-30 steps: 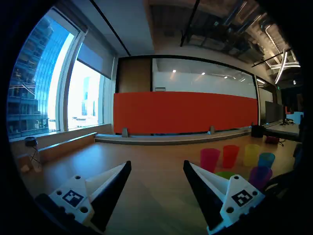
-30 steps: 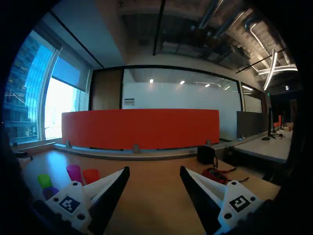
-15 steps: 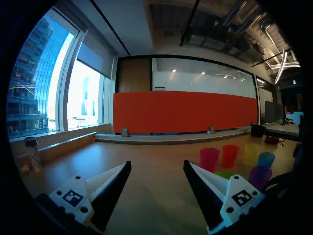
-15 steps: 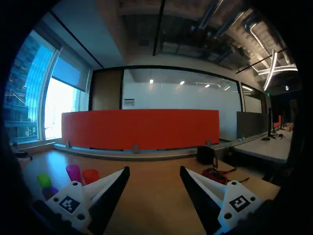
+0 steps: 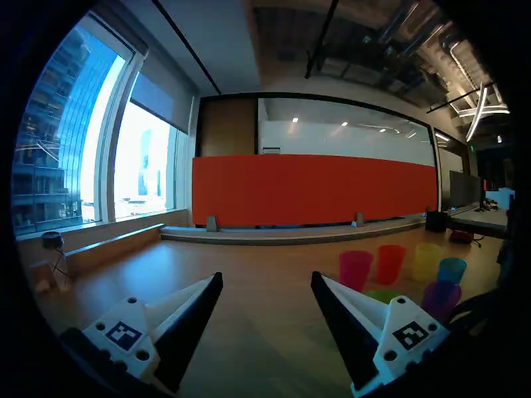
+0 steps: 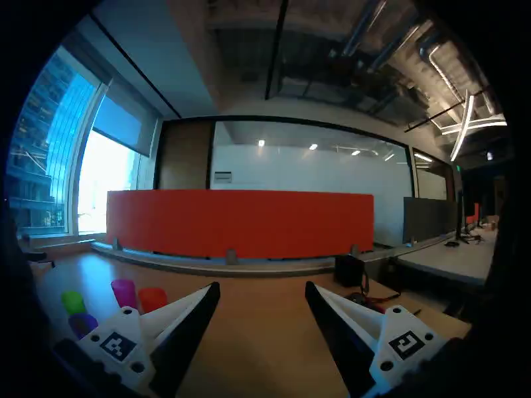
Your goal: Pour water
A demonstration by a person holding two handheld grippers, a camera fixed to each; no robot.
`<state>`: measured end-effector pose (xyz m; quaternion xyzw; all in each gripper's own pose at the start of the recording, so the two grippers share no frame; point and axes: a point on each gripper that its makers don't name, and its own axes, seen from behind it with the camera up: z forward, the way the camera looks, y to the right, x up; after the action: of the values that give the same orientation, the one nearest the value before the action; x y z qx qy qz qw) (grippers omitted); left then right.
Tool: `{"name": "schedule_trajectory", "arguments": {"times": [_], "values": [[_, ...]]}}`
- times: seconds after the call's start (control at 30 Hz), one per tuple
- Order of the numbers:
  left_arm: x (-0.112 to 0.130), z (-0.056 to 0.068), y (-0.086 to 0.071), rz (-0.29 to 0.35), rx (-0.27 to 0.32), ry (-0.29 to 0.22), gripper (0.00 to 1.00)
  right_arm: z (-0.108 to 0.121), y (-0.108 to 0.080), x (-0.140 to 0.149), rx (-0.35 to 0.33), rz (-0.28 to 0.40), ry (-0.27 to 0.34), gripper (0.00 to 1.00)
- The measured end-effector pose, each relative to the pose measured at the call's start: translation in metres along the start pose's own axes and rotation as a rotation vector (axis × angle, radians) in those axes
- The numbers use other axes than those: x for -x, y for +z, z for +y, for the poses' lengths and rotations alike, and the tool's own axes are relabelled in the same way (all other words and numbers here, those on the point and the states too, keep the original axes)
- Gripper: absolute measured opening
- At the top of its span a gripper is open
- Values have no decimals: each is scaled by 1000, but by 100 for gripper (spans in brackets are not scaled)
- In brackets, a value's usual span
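Several coloured plastic cups stand upright on the wooden table. In the left gripper view a pink cup point(image 5: 355, 268), an orange cup point(image 5: 389, 263), a yellow cup point(image 5: 426, 261), a teal cup point(image 5: 451, 270) and a purple cup point(image 5: 441, 297) sit to the right, with a green cup point(image 5: 381, 296) partly hidden behind the right finger. My left gripper point(image 5: 267, 293) is open and holds nothing, left of the cups. In the right gripper view a green cup point(image 6: 74, 302), a purple cup point(image 6: 124, 292) and an orange cup point(image 6: 152, 298) lie at the left. My right gripper point(image 6: 261, 300) is open and holds nothing.
An orange divider panel point(image 5: 312, 189) runs along the far edge of the table. A black box point(image 6: 348, 270) with a red and black cable bundle point(image 6: 366, 300) sits right of centre in the right gripper view. Windows line the left side. A small stand point(image 5: 52, 243) is at the left.
The right gripper has tilted slightly upward, so the scene sits a little lower in its view. The left gripper has not moved.
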<state>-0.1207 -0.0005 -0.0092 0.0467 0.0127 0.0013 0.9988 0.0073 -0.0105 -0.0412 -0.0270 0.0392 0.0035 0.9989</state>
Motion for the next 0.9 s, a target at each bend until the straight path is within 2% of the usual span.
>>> {"name": "schedule_trajectory", "arguments": {"times": [0.4,0.6,0.9], "values": [[0,-1,0,0,0,0,99,-15,11,13,-61,5,-3,99],[0,-1,0,0,0,0,99,-19,16,28,-60,-4,21,99],[0,-1,0,0,0,1,99,-21,15,46,-61,-8,20,99]]}}
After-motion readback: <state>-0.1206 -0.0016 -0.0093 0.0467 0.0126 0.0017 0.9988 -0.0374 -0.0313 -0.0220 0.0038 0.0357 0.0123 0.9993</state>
